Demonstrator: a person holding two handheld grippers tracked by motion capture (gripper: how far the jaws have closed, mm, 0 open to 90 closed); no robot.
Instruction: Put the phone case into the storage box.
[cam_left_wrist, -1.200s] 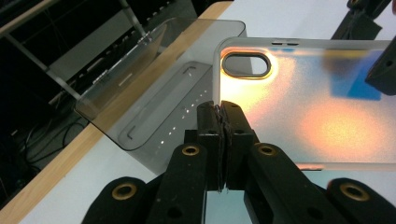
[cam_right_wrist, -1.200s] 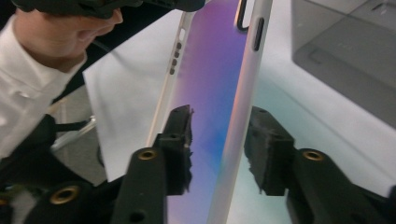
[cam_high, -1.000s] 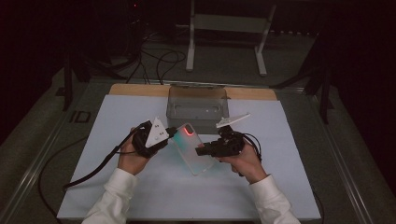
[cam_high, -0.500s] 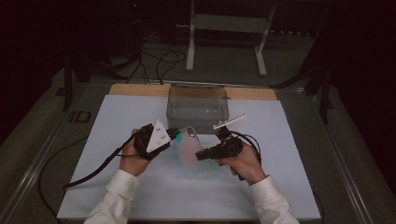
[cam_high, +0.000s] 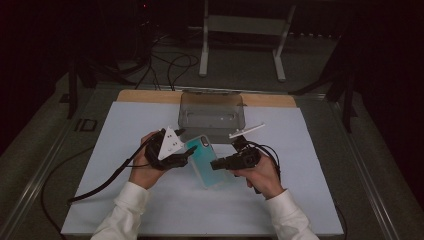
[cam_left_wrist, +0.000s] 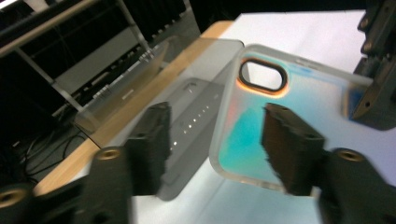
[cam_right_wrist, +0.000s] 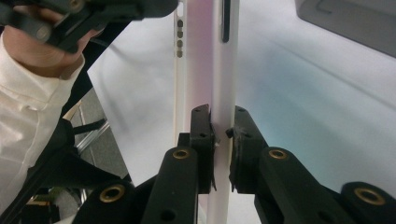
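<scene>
Right gripper (cam_right_wrist: 220, 135) pinches glossy teal phone case (cam_high: 204, 160) | left gripper (cam_left_wrist: 215, 154) parted

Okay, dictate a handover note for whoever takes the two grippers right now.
Right gripper: shut on the edge of the clear iridescent phone case, holding it above the white mat.
Left gripper: jaws have just been opening; they straddle the case's camera-hole end without pressing it.
The grey phone lies on the mat behind the case.
Done: case lifted, now carried by the right gripper alone.
Left: likely bringing case and phone together.
</scene>
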